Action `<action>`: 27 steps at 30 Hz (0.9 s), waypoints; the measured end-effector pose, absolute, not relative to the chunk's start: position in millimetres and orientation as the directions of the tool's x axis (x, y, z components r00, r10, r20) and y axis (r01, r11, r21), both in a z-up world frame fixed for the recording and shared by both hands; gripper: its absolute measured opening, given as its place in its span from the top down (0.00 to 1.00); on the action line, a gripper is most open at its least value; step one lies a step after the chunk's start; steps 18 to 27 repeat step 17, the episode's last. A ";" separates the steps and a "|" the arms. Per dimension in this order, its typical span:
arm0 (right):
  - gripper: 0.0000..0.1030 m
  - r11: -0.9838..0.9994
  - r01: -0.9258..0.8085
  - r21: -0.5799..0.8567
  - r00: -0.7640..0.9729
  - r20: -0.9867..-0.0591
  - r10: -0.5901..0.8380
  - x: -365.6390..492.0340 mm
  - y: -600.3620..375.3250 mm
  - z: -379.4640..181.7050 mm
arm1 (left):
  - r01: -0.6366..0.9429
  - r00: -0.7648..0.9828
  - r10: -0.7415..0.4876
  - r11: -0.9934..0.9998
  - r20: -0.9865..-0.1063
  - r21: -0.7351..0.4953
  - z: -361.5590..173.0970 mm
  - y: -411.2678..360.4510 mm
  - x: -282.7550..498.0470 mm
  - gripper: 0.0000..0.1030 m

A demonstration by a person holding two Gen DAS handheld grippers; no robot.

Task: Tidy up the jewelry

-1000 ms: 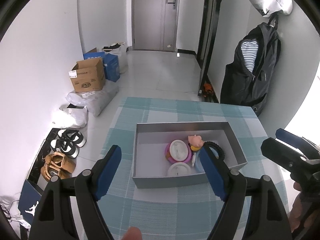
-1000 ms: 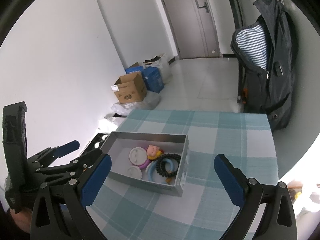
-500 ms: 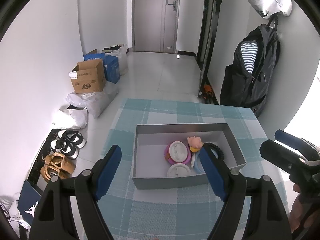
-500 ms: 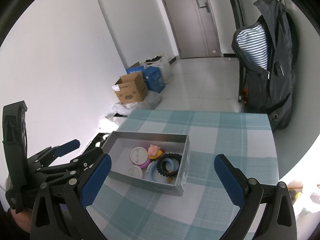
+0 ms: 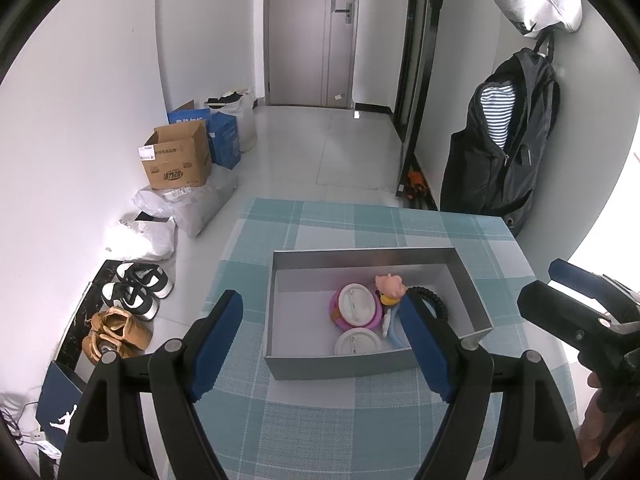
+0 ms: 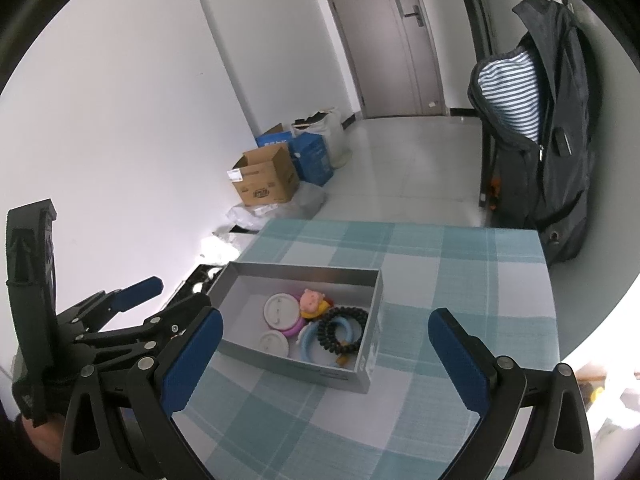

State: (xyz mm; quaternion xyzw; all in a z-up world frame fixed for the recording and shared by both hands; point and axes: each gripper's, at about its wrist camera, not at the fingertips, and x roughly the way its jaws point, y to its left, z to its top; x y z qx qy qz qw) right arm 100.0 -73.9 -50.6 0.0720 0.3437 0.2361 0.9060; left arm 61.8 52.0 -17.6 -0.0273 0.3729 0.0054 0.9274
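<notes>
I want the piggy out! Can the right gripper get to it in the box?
Probably yes. The right gripper is open, the box has no lid, and the piggy sits on top, though bracelets crowd it.

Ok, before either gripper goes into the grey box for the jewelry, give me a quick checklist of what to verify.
1. Left gripper open and empty: ok.
2. Right gripper open and empty: ok.
3. Grey box flat on the checked tablecloth, uncovered: ok.
4. Black beaded bracelet on top, reachable: ok.
5. Bracelet free of the blue ring beneath it: cannot tell.
6. The grippers apart from each other: ok.
</notes>
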 end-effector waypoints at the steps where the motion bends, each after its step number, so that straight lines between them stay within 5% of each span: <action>1: 0.00 0.878 -0.380 0.292 0.653 -0.588 0.478 100.0 -74.2 -50.5 | -0.032 0.721 -0.008 0.998 -0.693 -0.044 -17.8 51.8 61.8 0.25; 27: 0.00 0.879 -0.380 0.289 0.653 -0.589 0.476 100.3 -73.9 -50.0 | -0.037 0.720 -0.006 0.998 -0.694 -0.046 -19.8 53.2 62.4 0.25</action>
